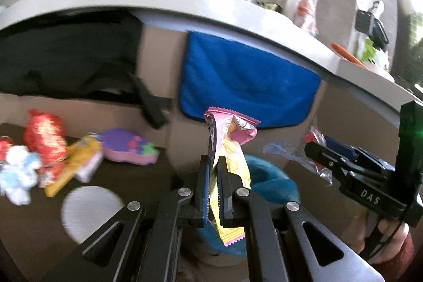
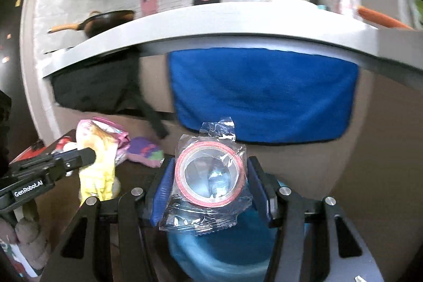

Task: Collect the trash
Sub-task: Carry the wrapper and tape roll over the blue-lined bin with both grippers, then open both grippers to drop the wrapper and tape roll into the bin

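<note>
Through the left wrist camera, my left gripper [image 1: 214, 163] is pinching a pink and yellow snack wrapper [image 1: 232, 139], holding it upright above the blue bin [image 1: 269, 176]. More wrappers [image 1: 53, 149] are lying on the dark counter [image 1: 127, 181].

Through the right wrist camera, my right gripper [image 2: 211, 176] is clamping a clear packet with a red-rimmed ring [image 2: 208, 176] over the same blue bin [image 2: 219, 250], in front of the hanging blue towel [image 2: 264, 91].

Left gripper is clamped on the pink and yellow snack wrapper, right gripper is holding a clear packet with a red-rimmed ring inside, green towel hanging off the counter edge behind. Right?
One thing is off: the towel is blue, not green, as the right wrist view shows. The rest holds: the left gripper is clamped on the pink and yellow snack wrapper, and the right gripper holds the clear packet with a red-rimmed ring inside, the towel hanging off the counter edge behind.
</note>
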Demonstrator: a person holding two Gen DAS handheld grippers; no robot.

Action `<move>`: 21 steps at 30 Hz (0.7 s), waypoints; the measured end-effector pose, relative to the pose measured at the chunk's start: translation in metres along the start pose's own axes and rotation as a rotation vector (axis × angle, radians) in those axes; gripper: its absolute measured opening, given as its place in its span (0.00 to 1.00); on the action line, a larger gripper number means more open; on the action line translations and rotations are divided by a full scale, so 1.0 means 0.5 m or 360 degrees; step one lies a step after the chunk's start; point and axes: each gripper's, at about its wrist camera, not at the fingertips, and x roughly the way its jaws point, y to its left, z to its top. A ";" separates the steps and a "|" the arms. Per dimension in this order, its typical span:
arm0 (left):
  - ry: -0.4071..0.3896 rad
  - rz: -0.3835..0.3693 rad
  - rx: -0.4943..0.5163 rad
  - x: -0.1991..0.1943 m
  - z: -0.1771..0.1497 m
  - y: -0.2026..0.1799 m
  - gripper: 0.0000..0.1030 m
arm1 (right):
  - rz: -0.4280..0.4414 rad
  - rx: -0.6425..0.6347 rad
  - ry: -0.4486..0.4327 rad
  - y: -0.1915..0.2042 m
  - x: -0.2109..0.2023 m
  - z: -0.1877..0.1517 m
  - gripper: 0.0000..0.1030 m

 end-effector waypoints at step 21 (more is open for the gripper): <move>0.0261 -0.0112 0.0005 0.208 -0.052 -0.040 0.05 | -0.0081 0.0175 0.0132 -0.096 0.089 -0.083 0.50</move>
